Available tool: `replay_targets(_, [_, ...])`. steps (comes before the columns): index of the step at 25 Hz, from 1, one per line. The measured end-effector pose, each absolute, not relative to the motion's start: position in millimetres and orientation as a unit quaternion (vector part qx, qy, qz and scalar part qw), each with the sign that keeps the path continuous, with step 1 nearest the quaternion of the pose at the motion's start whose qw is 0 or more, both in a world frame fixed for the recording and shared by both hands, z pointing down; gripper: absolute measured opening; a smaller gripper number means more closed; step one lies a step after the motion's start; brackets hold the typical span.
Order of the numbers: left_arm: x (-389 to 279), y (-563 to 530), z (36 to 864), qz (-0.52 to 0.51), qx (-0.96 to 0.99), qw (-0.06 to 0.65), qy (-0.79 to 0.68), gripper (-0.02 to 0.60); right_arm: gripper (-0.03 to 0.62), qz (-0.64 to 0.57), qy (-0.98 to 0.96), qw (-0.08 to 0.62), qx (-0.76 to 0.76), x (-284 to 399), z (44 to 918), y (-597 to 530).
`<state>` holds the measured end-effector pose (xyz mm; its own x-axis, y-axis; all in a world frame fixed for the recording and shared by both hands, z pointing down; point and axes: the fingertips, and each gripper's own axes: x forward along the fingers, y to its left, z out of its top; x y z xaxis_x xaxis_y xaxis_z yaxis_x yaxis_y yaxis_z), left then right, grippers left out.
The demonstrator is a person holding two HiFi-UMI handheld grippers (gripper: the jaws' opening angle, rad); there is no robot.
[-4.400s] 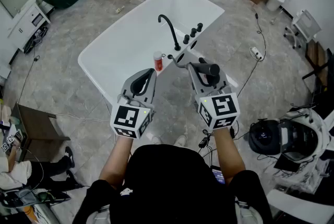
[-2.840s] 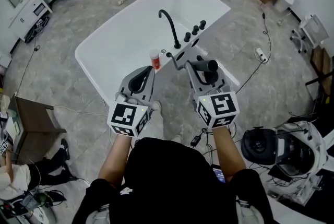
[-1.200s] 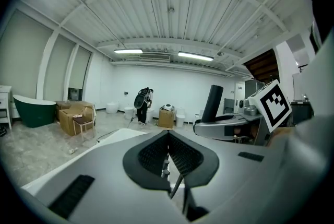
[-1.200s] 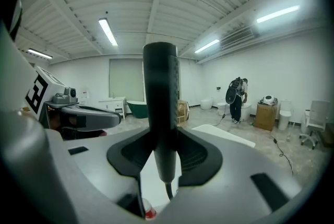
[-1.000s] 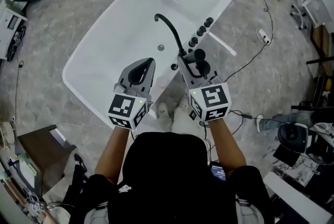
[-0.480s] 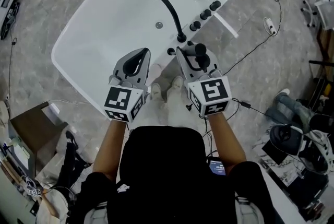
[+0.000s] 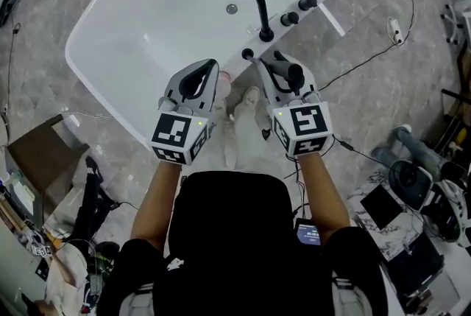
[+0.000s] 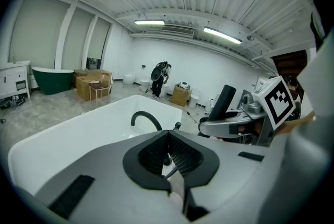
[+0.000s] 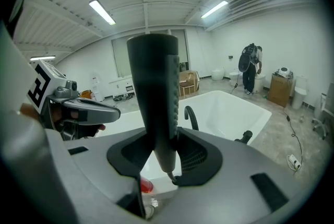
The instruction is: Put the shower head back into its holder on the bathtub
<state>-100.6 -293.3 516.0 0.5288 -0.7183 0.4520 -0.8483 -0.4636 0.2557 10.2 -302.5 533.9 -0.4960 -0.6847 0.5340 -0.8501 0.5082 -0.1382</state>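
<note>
Carrying step: the right gripper (image 7: 274,75) pinches the black shower head (image 7: 291,71) above the bathtub (image 7: 169,5) rim. The left gripper (image 7: 207,71) is pressed together, empty. Next, align the handle end over the holder (image 7: 248,54).

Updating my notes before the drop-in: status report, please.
Left gripper shut, empty. Right gripper shut on shower head, short of holder. Nothing seen blocking holder.

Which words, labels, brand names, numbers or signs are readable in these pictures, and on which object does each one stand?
No words, numbers or brands are readable in any view.
Left gripper, left marker cube: black-and-white square pattern, no text.
Right gripper, right marker cube: the same kind of pattern.
Small red bottle: label too small to read.
Cardboard boxes: no legible print.
</note>
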Motion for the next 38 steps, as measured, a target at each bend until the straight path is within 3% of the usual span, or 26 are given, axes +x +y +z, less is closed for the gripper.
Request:
replay_targets(22, [-105.1, -312.7, 591.4, 0.164, 0.822, 0.268, -0.474, 0.014, 0.144, 0.223, -0.828, 0.317, 0.405, 6.8, 693.7, -325.0])
replay_targets(38, [-110.9, -307.0, 617.5, 0.175, 0.816, 0.277, -0.476, 0.014, 0.144, 0.227, -0.818, 0.354, 0.393, 0.6, 763.3, -325.3])
